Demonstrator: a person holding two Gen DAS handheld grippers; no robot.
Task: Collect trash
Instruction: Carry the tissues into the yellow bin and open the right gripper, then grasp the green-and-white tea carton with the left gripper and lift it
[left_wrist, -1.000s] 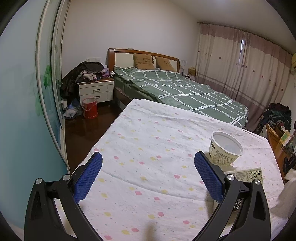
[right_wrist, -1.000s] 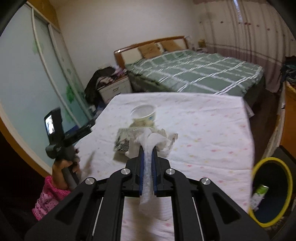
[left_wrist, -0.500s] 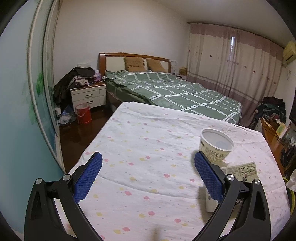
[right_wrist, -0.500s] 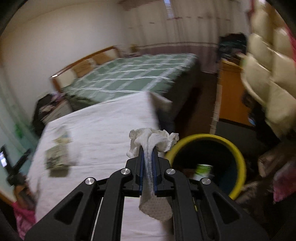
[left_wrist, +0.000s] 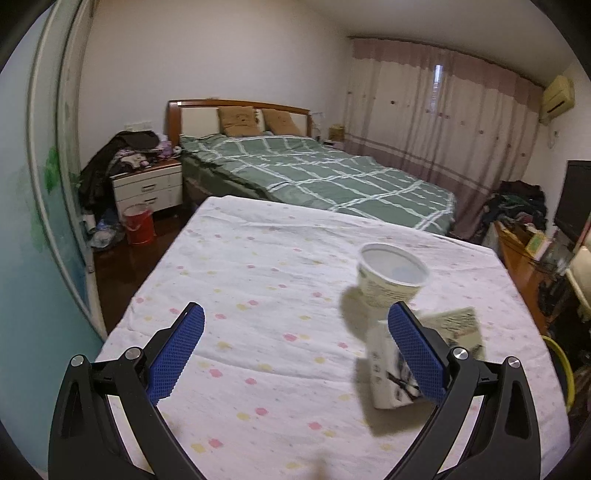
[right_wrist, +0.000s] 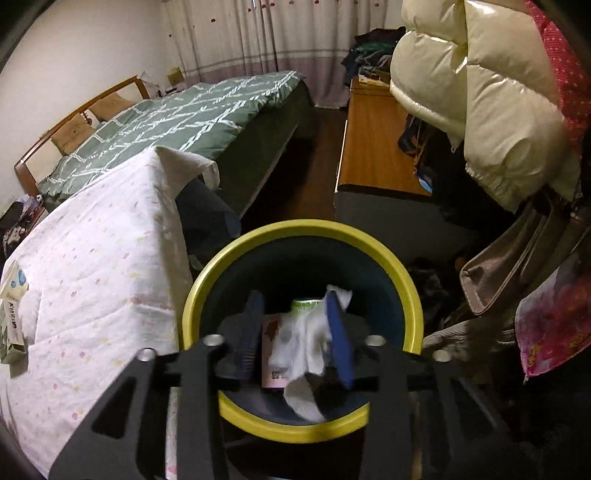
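My right gripper (right_wrist: 295, 325) is open above the yellow-rimmed dark bin (right_wrist: 236, 266). A crumpled white tissue (right_wrist: 306, 343) hangs between the fingers, clinging to the right blue pad (right_wrist: 338, 339), over the bin's mouth. A green can (right_wrist: 304, 305) and a pink carton (right_wrist: 273, 354) lie inside the bin. My left gripper (left_wrist: 293, 350) is open and empty above the table with the dotted white cloth (left_wrist: 258, 295). On that table are a white paper cup (left_wrist: 391, 275), a small white carton (left_wrist: 388, 373) and a printed paper (left_wrist: 458, 325).
A green bed (left_wrist: 314, 177) stands behind the table. A wooden cabinet (right_wrist: 373, 147) and hanging cream jacket (right_wrist: 480, 92) are right of the bin. The carton shows at the table's left edge in the right wrist view (right_wrist: 13, 317). A red bucket (left_wrist: 138, 223) is on the floor.
My right gripper swung from the table to over the bin and opened, loosening the tissue. My left gripper drifted right, bringing the cup and carton closer.
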